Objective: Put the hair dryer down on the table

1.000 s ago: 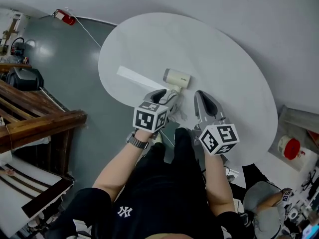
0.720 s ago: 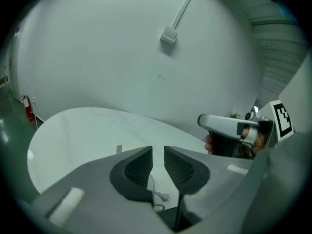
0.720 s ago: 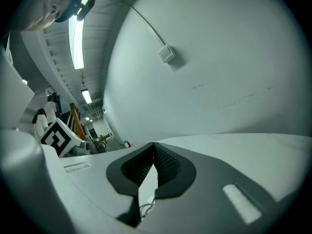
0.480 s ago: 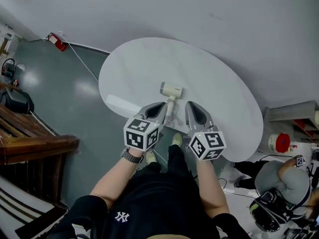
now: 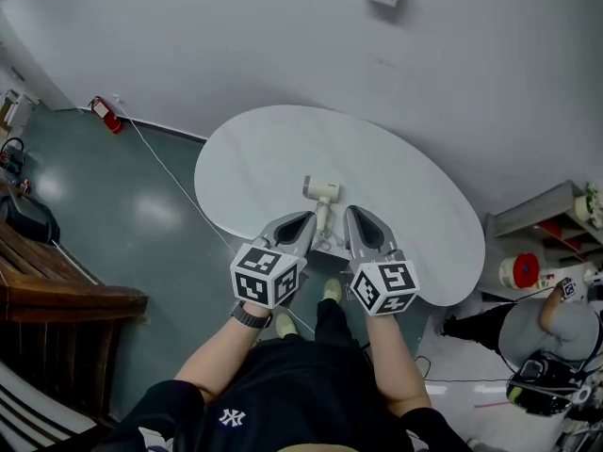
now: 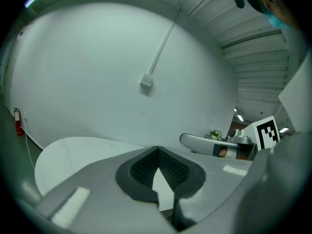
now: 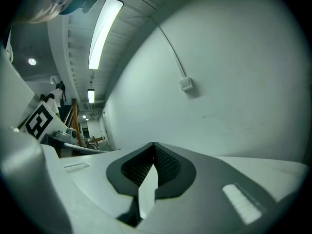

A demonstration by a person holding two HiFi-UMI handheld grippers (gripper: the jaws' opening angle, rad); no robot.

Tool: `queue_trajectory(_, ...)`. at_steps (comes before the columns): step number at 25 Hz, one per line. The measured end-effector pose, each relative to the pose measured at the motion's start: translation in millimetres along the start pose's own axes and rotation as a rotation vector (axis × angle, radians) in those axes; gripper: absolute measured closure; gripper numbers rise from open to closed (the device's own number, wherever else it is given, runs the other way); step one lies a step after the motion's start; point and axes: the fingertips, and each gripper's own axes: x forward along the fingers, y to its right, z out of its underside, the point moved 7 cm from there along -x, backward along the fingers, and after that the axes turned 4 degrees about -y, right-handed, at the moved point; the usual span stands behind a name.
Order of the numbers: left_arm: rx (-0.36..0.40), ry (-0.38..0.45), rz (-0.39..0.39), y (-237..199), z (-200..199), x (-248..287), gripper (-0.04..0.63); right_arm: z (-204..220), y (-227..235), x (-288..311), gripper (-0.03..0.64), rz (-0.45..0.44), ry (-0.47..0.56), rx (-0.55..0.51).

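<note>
One round white surface point(image 5: 264, 158) is seen below. Both forearms point(image 5: 226, 342) are stretched forward side by side. The left tongs point(image 5: 302, 217) and right tongs point(image 5: 354, 214) are closed on nothing at its near edge. The dryer point(image 5: 322, 191) is laid on the surface, its handle between their tips.

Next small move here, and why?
Probably just draw both tools back toward the body. The hair dryer already lies on the table. The left tool and right tool flank its handle, both shut on nothing.

Cream hair dryer point(image 5: 325, 191), white table point(image 5: 273, 158), grey-green floor point(image 5: 141, 224), red extinguisher point(image 5: 102, 113)
</note>
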Motion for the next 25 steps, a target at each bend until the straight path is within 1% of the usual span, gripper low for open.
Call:
queue_trajectory(8,0.025,0.102,0.026,17.5,-21.8,-41.5,0.595,-23.2,-28.6,-27.4,0.595,0.015,0.046,-0.055)
queue_trajectory(14,0.074,0.177,0.037,31.8,-38.1,-63.1,0.595,-40.7,-45.0,-42.0,0.597,0.027,0.103,-0.124)
queue_trajectory(20,0.092,0.205,0.034,35.4,-42.7,-70.1,0.595,-49.5,-50.6,-47.0,0.597,0.026,0.135,-0.137)
queue_trajectory(25,0.093,0.214,0.034,33.9,-45.3,-71.3,0.595,-51.4,-53.5,-45.7,0.597,0.024,0.136,-0.142)
